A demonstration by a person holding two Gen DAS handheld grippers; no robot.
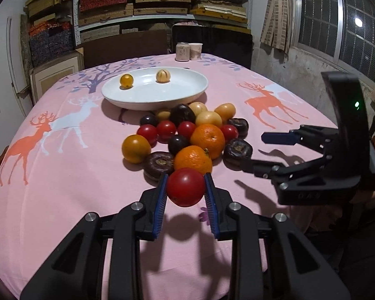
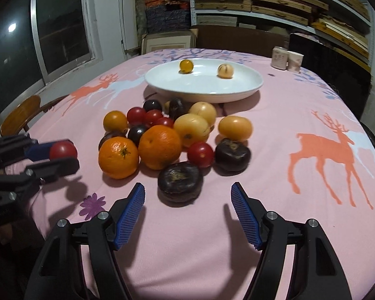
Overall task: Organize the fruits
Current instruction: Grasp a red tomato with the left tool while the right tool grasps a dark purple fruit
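Red tomato [image 1: 185, 187] clamped in left tongs [image 1: 186, 195]; right tongs [image 2: 187, 210] apart, empty.

A pink deer-print tablecloth [image 2: 300, 115] bears a white plate [image 2: 205, 92], loose fruit [image 2: 160, 147] (heaped) and two cups [image 2: 287, 61].

1. Dim indoor light; a lamp reflection [image 1: 358, 22] glares in the dark window [image 1: 337, 25].
2. Soft shadows fall on the tablecloth [image 1: 62, 200] just below the fruit.
3. Fisheye bends the edges, corners darken, and the near fruit is perhaps slightly blurred.
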